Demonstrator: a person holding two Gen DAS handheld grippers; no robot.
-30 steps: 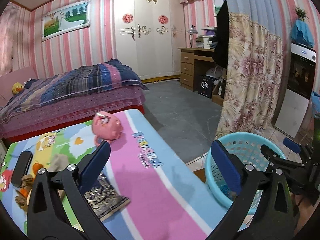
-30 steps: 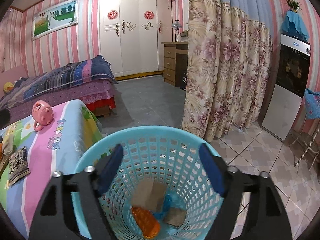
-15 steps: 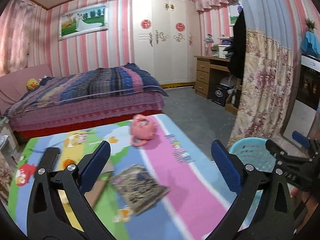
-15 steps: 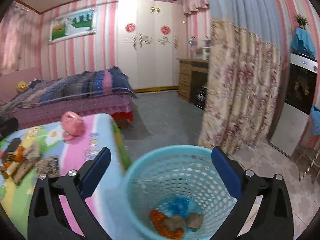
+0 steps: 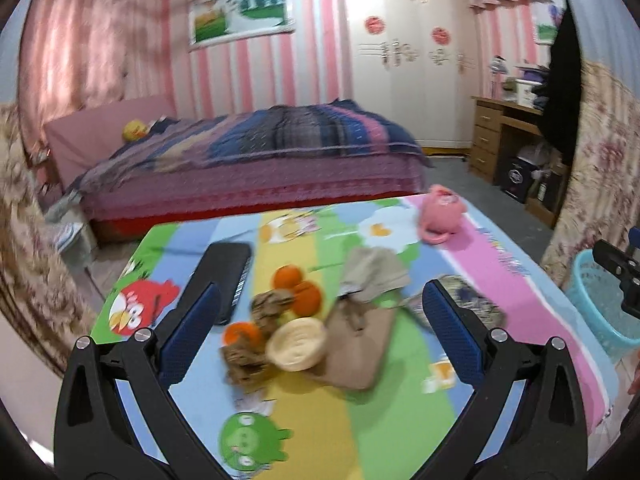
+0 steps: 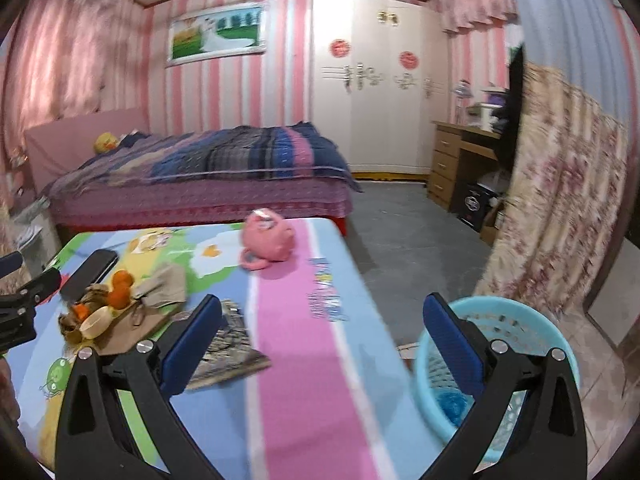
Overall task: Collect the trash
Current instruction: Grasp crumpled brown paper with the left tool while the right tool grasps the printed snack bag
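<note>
On the cartoon-print table (image 5: 384,420) lies a trash pile: crumpled brown paper (image 5: 244,356), a round cream lid (image 5: 296,344), a brown paper bag (image 5: 356,352) and orange peels or fruit (image 5: 300,288). My left gripper (image 5: 320,340) hovers open in front of the pile, holding nothing. The blue mesh basket (image 6: 520,328) stands on the floor at the table's right end, with a blue scrap (image 6: 452,400) inside. Between table and basket, my right gripper (image 6: 320,352) is wide open and empty. The same pile (image 6: 112,308) shows far left in the right wrist view.
A black flat device (image 5: 224,276), a pink pig toy (image 5: 440,212) and a grey patterned packet (image 5: 468,308) also lie on the table. A bed (image 5: 256,160) stands behind, a floral curtain (image 6: 560,200) and a wooden desk (image 6: 452,164) to the right.
Both grippers swung left, away from the basket and toward the table. The trash pile now sits centred in the left wrist view. The right jaws spread wider.
</note>
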